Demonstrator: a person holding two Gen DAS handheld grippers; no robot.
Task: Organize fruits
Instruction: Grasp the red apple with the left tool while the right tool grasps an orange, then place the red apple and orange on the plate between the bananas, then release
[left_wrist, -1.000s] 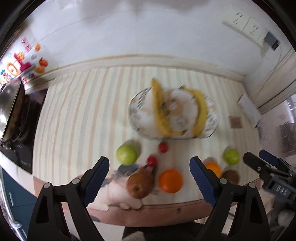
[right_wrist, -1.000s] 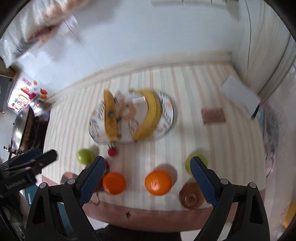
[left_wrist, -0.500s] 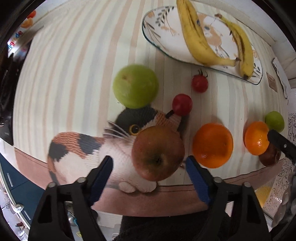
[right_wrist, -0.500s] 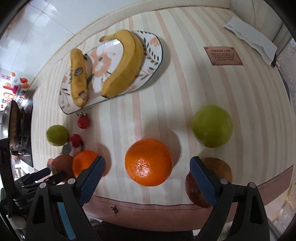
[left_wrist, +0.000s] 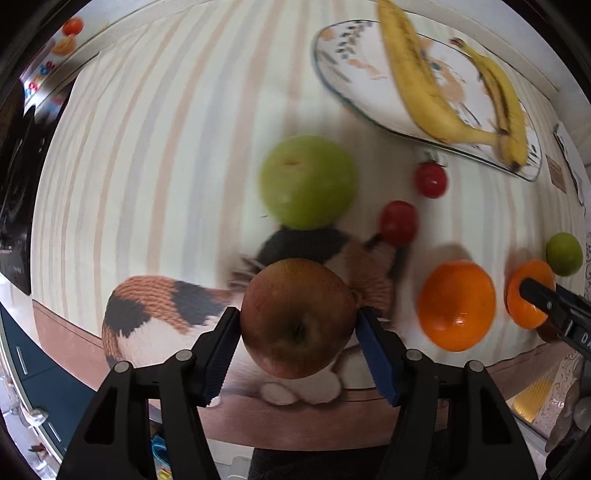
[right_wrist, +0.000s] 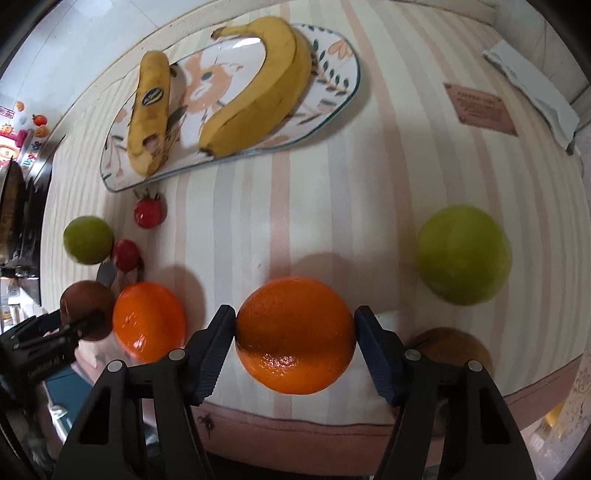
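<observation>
Left wrist view: the left gripper (left_wrist: 297, 325) is closed onto a red-brown apple (left_wrist: 299, 319), both blue pads touching its sides, above the cat picture (left_wrist: 166, 317) printed on the striped cloth (left_wrist: 147, 147) that covers the counter. Just beyond the apple lies a green apple (left_wrist: 306, 181), with 2 small red fruits (left_wrist: 399, 222) (left_wrist: 430, 180) to its right. An orange (left_wrist: 457, 304) sits right of the held apple, near the cloth's front edge. Farther right, the tip of the right gripper overlaps a second orange (left_wrist: 526, 295), with a second green apple (left_wrist: 564, 253) just behind it. A patterned oval plate (left_wrist: 340, 74) at the far side carries 2 bananas (left_wrist: 417, 81) (left_wrist: 506, 107).

Right wrist view: the right gripper (right_wrist: 295, 334) is closed onto the second orange (right_wrist: 293, 334), pads pressed against both flanks, near the cloth's front edge. The second green apple (right_wrist: 463, 254) lies to its right, and a brown fruit (right_wrist: 452, 345) sits partly hidden behind the right-hand finger. To the left are the first orange (right_wrist: 149, 321), the red-brown apple (right_wrist: 86, 308) between the left gripper's fingers, the first green apple (right_wrist: 88, 240) and both small red fruits (right_wrist: 126, 254) (right_wrist: 149, 213). The plate (right_wrist: 332, 85) with the 2 bananas (right_wrist: 149, 114) (right_wrist: 258, 92) lies beyond. A brown label (right_wrist: 478, 109) and a folded white cloth (right_wrist: 532, 88) lie at the far right.
</observation>
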